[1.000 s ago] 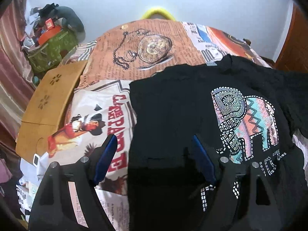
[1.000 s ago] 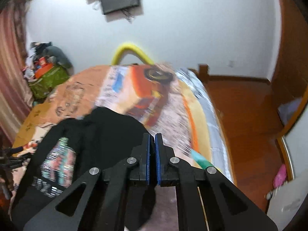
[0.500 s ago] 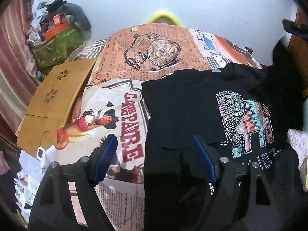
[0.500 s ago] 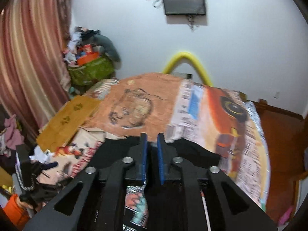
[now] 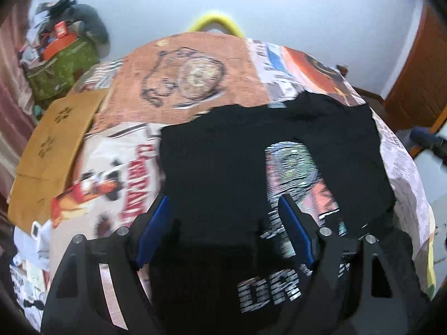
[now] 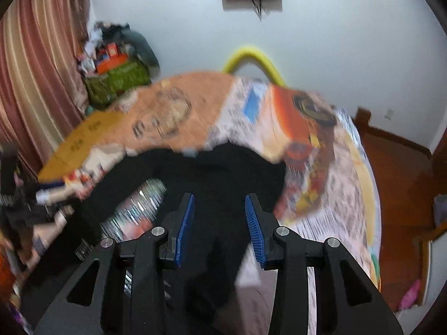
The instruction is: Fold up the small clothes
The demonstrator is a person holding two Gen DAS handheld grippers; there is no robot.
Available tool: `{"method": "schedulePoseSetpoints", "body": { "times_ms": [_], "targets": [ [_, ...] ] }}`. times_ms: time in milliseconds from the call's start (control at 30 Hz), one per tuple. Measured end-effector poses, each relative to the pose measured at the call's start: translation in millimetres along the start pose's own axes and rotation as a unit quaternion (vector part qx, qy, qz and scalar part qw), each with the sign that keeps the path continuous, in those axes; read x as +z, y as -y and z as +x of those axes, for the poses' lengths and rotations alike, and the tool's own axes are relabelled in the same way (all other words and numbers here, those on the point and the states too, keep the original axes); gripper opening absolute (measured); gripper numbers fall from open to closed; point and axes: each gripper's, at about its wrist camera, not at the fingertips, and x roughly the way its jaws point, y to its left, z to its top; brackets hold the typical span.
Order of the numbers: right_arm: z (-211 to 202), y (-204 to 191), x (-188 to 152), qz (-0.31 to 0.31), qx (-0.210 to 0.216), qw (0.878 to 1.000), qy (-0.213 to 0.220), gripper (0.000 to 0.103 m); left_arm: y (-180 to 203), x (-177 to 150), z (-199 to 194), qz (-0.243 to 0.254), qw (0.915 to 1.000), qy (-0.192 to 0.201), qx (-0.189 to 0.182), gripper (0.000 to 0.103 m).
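- My left tongs: blue ribbed pads spread wide, gripping nothing.
- My right tongs: jaws opening, nothing pinched.
- Black tee, sequined print, lies part-folded on the printed bedspread.

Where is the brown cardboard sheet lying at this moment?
In the left wrist view, the cardboard sheet lies on the left side of the bed, left of the black T-shirt and below the green bag.

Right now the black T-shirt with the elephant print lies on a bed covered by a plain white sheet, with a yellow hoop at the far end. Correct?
Not quite. The sheet under the black T-shirt is not plain white: it is printed with newspaper-style pictures, including a pocket watch and an orange car. The left wrist view shows this. The elephant print and the yellow hoop are as you say.
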Motion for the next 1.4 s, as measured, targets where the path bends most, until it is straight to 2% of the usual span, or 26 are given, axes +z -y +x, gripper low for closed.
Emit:
{"method": "schedulePoseSetpoints", "body": {
  "times_ms": [167,267,333,400,467,500,600,733,900,933,1067,1133,1167,1233,1300,1400],
  "targets": [
    [21.5,24.1,-32.2,0.017,0.009,0.999,-0.033,0.036,49.8,20.2,33.5,0.016,0.9988,-0.027,-0.037,0.079],
    [33.1,31.9,-42.6,0.037,0.029,0.998,-0.045,0.037,79.7,28.7,63.3,0.023,0.996,-0.058,-0.064,0.069],
    [39.4,33.2,-48.3,0.045,0.046,0.997,-0.049,0.037,93.5,31.7,81.8,0.025,0.9941,-0.079,-0.069,0.057],
    [41.0,30.9,-54.5,0.046,0.056,0.996,-0.05,0.037,101.3,35.0,94.1,0.022,0.9943,-0.083,-0.062,0.053],
    [42.0,28.7,-58.7,0.046,0.067,0.996,-0.048,0.037,106.9,39.9,95.6,0.022,0.9947,-0.072,-0.07,0.035],
    [42.6,28.1,-60.5,0.046,0.07,0.995,-0.047,0.037,109.5,42.4,95.5,0.023,0.9942,-0.07,-0.078,0.013],
    [44.6,25.3,-63.0,0.041,0.077,0.995,-0.044,0.037,118.6,48.9,95.7,0.037,0.9959,-0.06,-0.057,0.004],
    [49.0,19.4,-64.2,0.027,0.079,0.996,-0.045,0.037,122.8,50.6,91.9,0.07,0.997,-0.032,-0.014,0.004],
    [51.3,13.7,-65.0,0.013,0.06,0.997,-0.048,0.037,119.2,44.5,101.4,0.099,0.9936,-0.033,0.042,0.004],
    [48.6,13.0,-64.7,0.013,0.055,0.997,-0.051,0.037,116.6,43.0,99.6,0.1,0.9935,-0.036,0.042,0.004],
    [26.1,17.2,-65.3,0.017,0.051,0.997,-0.047,0.037,89.9,35.7,71.4,0.064,0.997,-0.044,-0.003,0.007],
    [7.3,22.0,-68.1,0.023,0.046,0.998,-0.044,0.038,79.9,30.7,52.3,0.067,0.9972,-0.034,0.008,0.015],
    [1.2,25.3,-69.2,0.027,0.043,0.998,-0.043,0.042,72.1,26.5,40.1,0.069,0.9971,-0.027,0.016,0.02],
    [-13.9,30.3,-74.1,0.04,0.038,0.998,-0.043,0.049,58.0,17.4,20.1,0.068,0.9972,-0.019,0.023,0.042],
    [-30.6,35.7,-82.2,0.047,0.033,0.998,-0.041,0.05,38.8,3.7,-1.4,0.062,0.9976,-0.011,0.03,0.052],
    [-47.6,39.6,-99.8,0.057,0.024,0.997,-0.048,0.05,8.1,-23.3,-27.3,0.054,0.9971,-0.01,0.053,0.057]
  ]
}}
